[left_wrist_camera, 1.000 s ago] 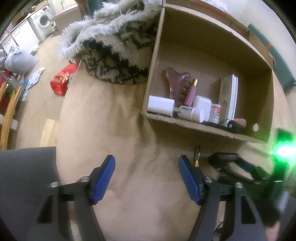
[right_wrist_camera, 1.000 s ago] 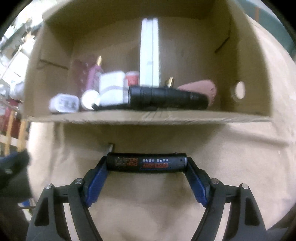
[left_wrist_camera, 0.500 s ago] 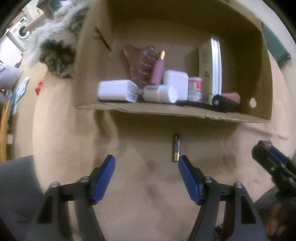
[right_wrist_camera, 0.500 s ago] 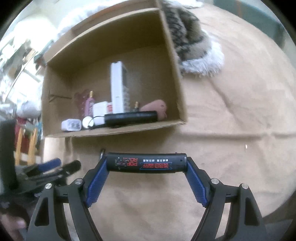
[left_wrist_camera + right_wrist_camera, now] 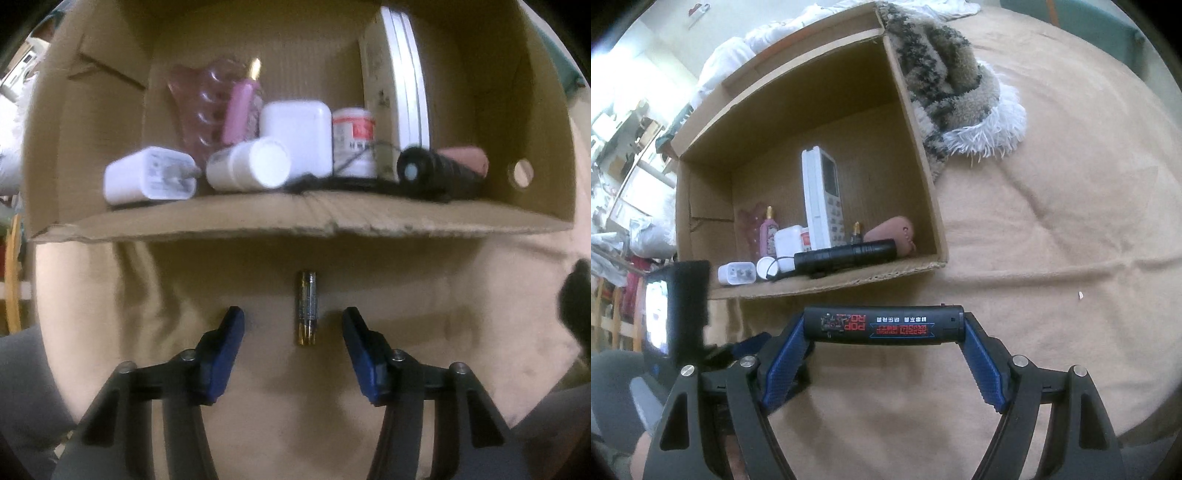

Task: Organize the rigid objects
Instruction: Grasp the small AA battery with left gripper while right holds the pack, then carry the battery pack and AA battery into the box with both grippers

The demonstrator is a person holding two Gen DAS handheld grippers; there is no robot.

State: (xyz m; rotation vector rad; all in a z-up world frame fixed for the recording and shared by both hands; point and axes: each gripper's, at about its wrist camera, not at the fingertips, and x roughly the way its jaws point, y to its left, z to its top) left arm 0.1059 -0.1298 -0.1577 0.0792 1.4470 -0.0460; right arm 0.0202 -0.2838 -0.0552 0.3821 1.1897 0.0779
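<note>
We judged the spread left hand-held gripper (image 5: pixel 293 328), straddling the battery (image 5: pixel 306 308), might roll it on soft bedding.

Spread left tongs (image 5: pixel 292 330) flank the battery (image 5: pixel 306 308) without touching.

A small battery (image 5: pixel 306 307), silver with a gold end, lay on the tan blanket at lower centre of the left wrist view, pointing toward the cardboard box (image 5: pixel 303 218) above it, between the spread blue fingers without touching either. In the right wrist view a black cylinder (image 5: pixel 883 325) with red and white print sat crosswise at lower centre, pinched by its ends. The box lay on its side in the upper left, open toward the camera, holding a white remote (image 5: pixel 823 199) upright, a black flashlight (image 5: pixel 846 256) lying along the front, a white charger (image 5: pixel 737 273) and small bottles.
</note>
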